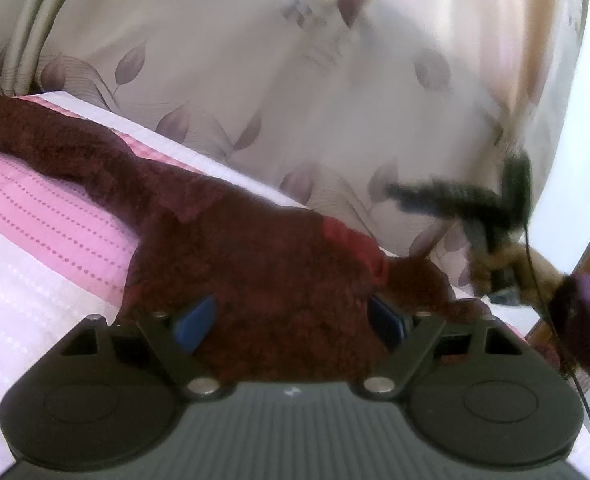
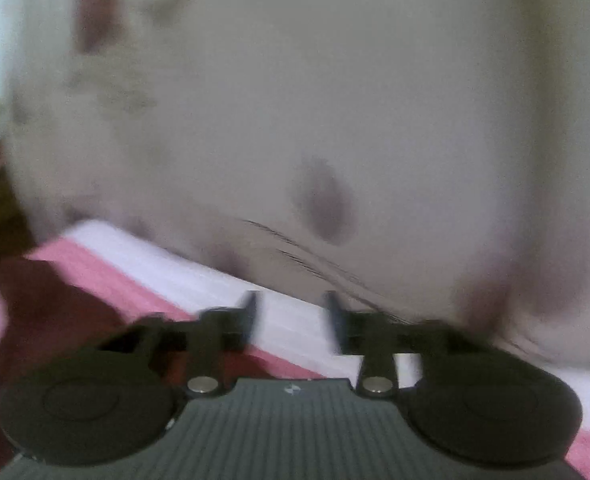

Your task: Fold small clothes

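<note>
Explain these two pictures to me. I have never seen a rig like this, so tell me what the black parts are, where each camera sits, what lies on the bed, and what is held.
No robot arm here: a person holds a two-finger gripper in each hand, with a wide-angle camera on each looking forward along its fingers.

The left wrist view shows the left gripper. Its blue-padded fingers stand wide with a fuzzy maroon garment bunched between them; whether they clamp it I cannot tell. The garment lies on a pink-and-white bedspread, before a leaf-patterned curtain. At the right, blurred, the person's other hand carries the second gripper.

The right wrist view shows the right gripper, blurred; its jaws stand apart with nothing between them.
</note>
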Available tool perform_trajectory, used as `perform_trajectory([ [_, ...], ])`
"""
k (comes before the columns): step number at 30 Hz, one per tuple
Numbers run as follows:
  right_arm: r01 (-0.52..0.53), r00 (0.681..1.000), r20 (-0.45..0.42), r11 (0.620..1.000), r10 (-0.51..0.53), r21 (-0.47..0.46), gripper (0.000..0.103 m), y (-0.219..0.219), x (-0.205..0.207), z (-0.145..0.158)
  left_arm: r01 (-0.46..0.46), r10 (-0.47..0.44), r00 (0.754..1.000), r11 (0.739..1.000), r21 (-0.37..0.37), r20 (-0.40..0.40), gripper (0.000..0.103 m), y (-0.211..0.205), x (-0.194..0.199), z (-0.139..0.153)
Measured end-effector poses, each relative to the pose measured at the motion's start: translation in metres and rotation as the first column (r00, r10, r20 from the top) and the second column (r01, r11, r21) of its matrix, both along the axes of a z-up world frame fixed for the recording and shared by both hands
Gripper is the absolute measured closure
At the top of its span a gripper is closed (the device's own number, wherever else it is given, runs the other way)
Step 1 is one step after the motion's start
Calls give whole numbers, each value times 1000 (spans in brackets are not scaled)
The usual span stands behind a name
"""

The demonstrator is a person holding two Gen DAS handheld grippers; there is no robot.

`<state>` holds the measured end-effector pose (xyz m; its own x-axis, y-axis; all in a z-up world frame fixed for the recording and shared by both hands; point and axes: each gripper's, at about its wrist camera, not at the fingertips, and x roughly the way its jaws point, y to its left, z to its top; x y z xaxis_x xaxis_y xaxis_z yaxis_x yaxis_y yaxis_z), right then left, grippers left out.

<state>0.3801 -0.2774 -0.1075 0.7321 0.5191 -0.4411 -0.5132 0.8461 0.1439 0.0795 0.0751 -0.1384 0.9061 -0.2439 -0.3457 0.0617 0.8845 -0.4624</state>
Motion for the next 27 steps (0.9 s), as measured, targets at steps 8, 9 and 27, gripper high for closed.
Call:
perform_trajectory([
  [8, -412, 910, -79, 861, 408, -297, 38, 161, 8, -8, 1, -1, 1000, 999, -42, -6, 19, 6, 1, -3],
  [9, -422, 905, -107, 840, 411, -341, 70, 175, 12, -17, 1, -1, 1000, 999, -46, -6, 19, 7, 1, -3],
  [27, -90, 994, 50, 991, 95, -102, 82, 160, 38, -7, -71, 73, 997, 994, -87, 19, 19, 13, -6, -5],
])
